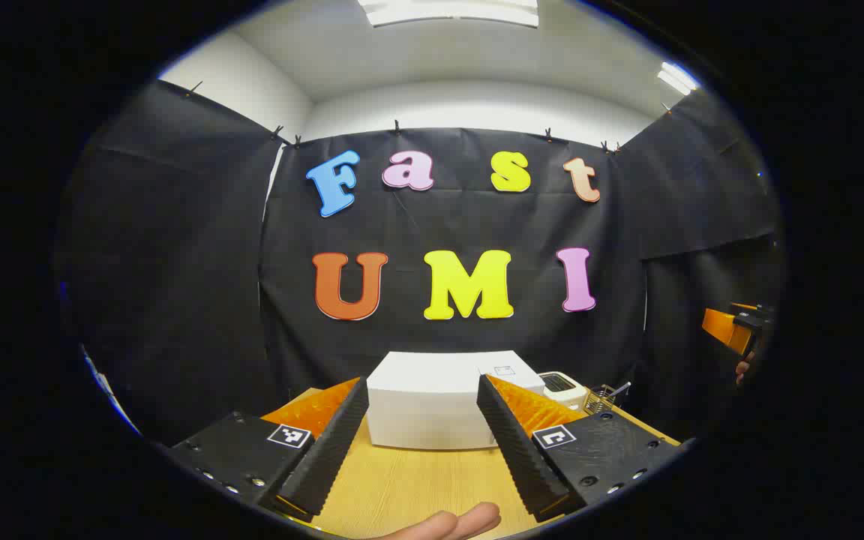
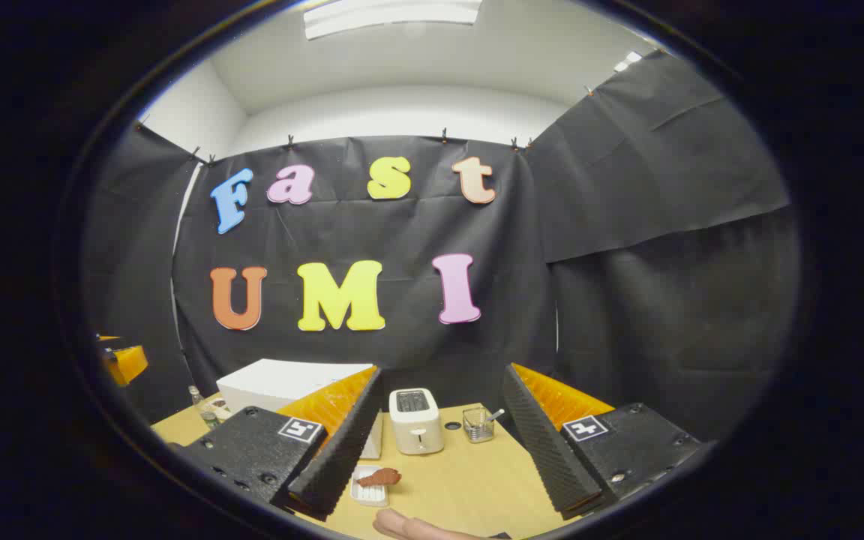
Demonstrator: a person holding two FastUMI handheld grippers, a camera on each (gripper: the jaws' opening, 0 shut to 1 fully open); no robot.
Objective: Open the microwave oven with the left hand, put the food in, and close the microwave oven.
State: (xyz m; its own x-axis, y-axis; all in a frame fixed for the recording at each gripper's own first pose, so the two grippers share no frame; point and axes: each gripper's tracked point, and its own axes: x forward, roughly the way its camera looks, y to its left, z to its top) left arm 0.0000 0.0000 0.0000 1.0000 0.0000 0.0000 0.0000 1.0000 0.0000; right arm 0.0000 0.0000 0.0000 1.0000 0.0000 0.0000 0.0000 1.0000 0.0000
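Left gripper (image 1: 421,442) spread wide above the wooden table (image 1: 409,487), white microwave (image 1: 432,405) straight ahead (door shut), right gripper (image 2: 439,450) also spread wide, reddish food (image 2: 381,477) on a small white tray (image 2: 369,491) just beside its left finger, toaster (image 2: 416,420) behind.

Left gripper (image 1: 422,442) at the frame's bottom has its fingers spread wide, gripping nothing; right gripper (image 2: 443,450) likewise, held level, fingers parted.
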